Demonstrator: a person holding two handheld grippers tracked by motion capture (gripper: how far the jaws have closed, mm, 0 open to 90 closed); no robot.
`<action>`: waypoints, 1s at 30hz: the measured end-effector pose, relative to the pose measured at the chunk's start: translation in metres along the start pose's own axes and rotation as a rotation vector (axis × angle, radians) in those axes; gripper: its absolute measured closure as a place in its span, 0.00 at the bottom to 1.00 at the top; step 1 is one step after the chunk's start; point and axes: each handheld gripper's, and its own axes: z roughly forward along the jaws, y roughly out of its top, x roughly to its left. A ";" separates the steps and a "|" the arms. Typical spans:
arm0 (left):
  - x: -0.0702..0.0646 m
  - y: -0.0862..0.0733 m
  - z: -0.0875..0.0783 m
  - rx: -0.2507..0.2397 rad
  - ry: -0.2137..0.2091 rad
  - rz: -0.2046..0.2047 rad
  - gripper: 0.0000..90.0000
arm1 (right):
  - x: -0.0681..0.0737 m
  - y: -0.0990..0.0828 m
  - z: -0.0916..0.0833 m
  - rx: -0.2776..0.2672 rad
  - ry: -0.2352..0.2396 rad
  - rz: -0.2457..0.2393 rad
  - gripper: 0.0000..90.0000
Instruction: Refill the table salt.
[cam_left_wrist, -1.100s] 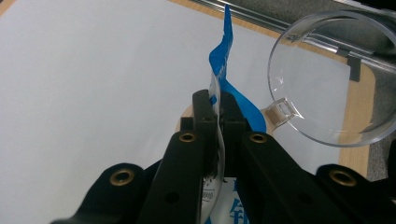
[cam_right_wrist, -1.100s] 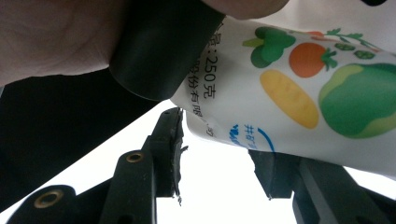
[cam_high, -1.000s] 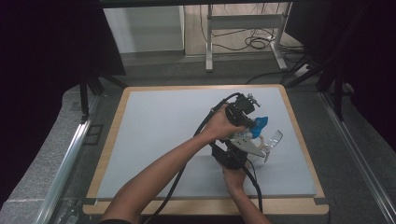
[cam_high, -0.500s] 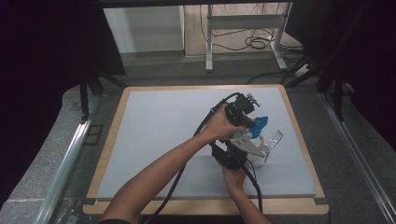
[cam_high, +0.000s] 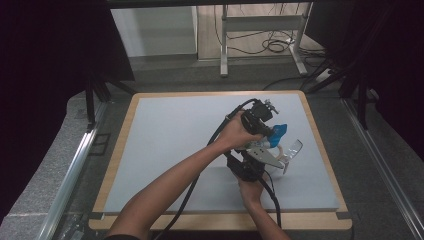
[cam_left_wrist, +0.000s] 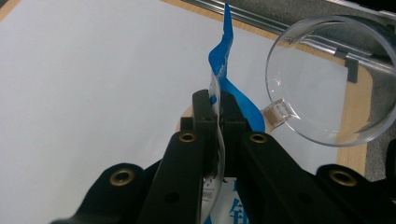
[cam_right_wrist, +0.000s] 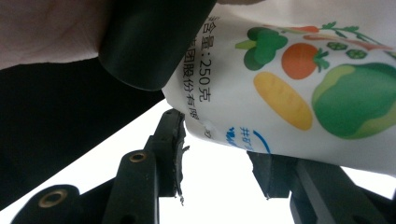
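A white pouch (cam_right_wrist: 299, 93) printed with vegetables and topped by a blue strip (cam_left_wrist: 224, 51) hangs between both grippers over the right half of the table. My left gripper (cam_left_wrist: 215, 100) is shut on the pouch's blue top edge; in the high view the left gripper (cam_high: 272, 132) comes in from the left at the blue strip (cam_high: 280, 131). From below, my right gripper (cam_right_wrist: 217, 140) is shut on the pouch's lower part, one jaw on each side. A clear plastic cup (cam_left_wrist: 327, 79) sits just beyond the pouch, and in the high view the cup (cam_high: 294, 149) is at its right.
The work surface is a pale grey mat (cam_high: 175, 130) on a wood-edged board (cam_high: 118, 170). Black cables (cam_high: 220, 135) trail from the grippers toward the front edge. Metal rails (cam_high: 75, 170) run along both sides, and a table frame (cam_high: 260, 30) stands on the floor beyond.
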 end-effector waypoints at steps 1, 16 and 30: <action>0.000 0.000 0.000 -0.004 -0.001 -0.005 0.99 | 0.000 0.000 0.000 0.000 -0.001 -0.002 0.65; -0.001 0.002 0.001 0.012 0.000 0.004 0.99 | 0.000 0.001 -0.001 0.001 -0.004 0.002 0.65; -0.001 0.004 0.004 0.028 -0.001 0.012 0.99 | 0.000 0.003 0.000 -0.011 -0.007 0.021 0.65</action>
